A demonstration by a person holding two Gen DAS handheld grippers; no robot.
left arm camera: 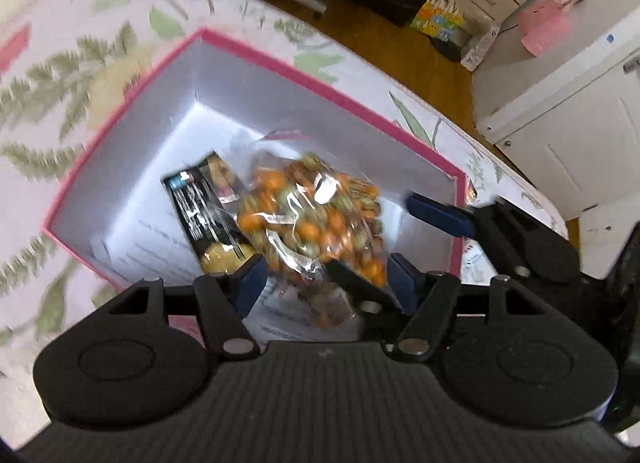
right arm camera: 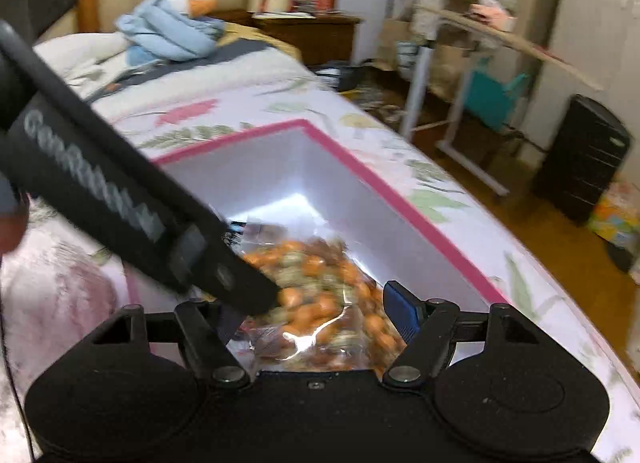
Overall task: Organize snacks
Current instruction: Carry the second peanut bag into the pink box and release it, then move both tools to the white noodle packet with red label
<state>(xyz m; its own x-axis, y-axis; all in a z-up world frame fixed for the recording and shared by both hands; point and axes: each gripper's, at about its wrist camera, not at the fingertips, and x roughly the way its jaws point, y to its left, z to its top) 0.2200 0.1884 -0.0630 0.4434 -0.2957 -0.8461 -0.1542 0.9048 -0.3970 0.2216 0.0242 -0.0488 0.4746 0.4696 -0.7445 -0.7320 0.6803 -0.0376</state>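
Our left tool [left arm camera: 324, 279] stands part open over the near end of the pink-rimmed box [left arm camera: 328, 91], and the clear bag of orange and green coated snacks [left arm camera: 312, 219] lies just ahead of and partly between its blue pads. We cannot see either pad pressing the plastic, so we judge the bag is resting in the box rather than hanging from us. Our right tool [right arm camera: 320, 311] is likewise part open, its right pad just beside the bag's near edge; its left pad is largely hidden behind the left tool's arm, which crosses in front, so whether it pinches the film we cannot tell.

Beyond the left tool, to the left of the bag and touching it, a black snack packet [left arm camera: 208, 215] lies on the box floor, partly tucked under the bag. The box sits on the floral bedspread [left arm camera: 80, 75].

We expect the bag to be light and floppy, its film slick and crinkly, the loose pieces shifting as it tilts. The pieces may crush under a hard squeeze. The best hold looks to be the empty film near the sealed strip at the far end, pinched flat, rather than across the bulging middle.
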